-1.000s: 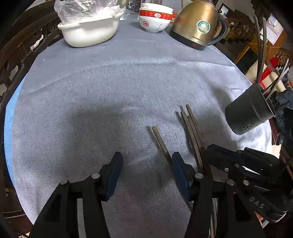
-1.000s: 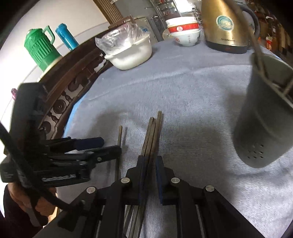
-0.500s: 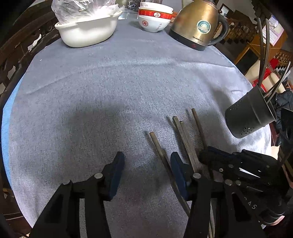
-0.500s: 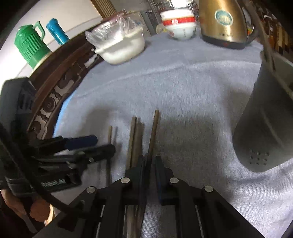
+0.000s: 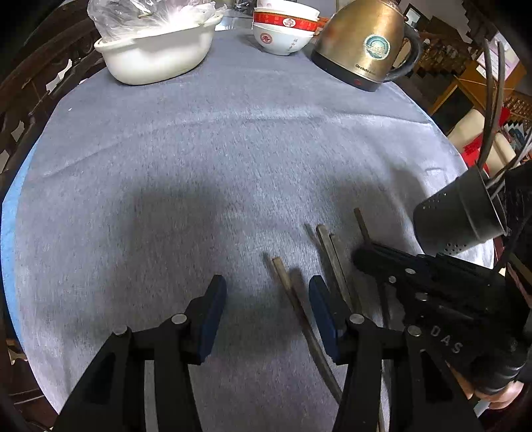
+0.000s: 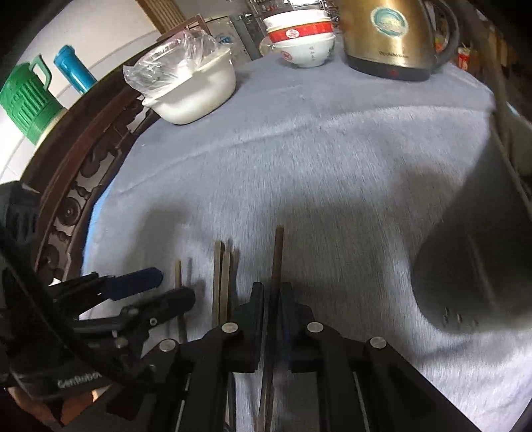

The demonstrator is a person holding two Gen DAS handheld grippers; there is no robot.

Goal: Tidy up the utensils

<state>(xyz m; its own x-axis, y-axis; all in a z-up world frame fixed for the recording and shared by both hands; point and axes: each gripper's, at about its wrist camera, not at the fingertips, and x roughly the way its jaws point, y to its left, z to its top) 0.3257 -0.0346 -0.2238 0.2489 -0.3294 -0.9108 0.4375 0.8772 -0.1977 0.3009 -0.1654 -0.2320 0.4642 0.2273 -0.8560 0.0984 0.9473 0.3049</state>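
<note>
Dark wooden chopsticks lie on the grey tablecloth [image 5: 199, 166]. My right gripper [image 6: 271, 292] is shut on one chopstick [image 6: 277, 252], whose far end sticks out ahead of the pads. In the left wrist view that gripper [image 5: 365, 256] and its chopstick [image 5: 360, 222] are at the right. Two chopsticks [image 6: 221, 275] lie side by side just left of it [image 5: 329, 252]. My left gripper [image 5: 266, 309] stands open low over the cloth. A single chopstick [image 5: 282, 275] runs just inside its right finger, untouched. A dark perforated utensil holder [image 5: 459, 219] with utensils in it stands at the right [image 6: 472, 266].
At the far side stand a white basin [image 5: 156, 56] with a plastic bag, stacked red-and-white bowls [image 5: 282, 30] and a gold electric kettle [image 5: 365, 50]. A carved wooden chair back [image 6: 76, 186] borders the table's left. A green jug [image 6: 26, 99] stands beyond it.
The right gripper has drawn one chopstick rightward, apart from the other two. The chopsticks sit lower in both views than before. The left gripper's jaws have narrowed slightly.
</note>
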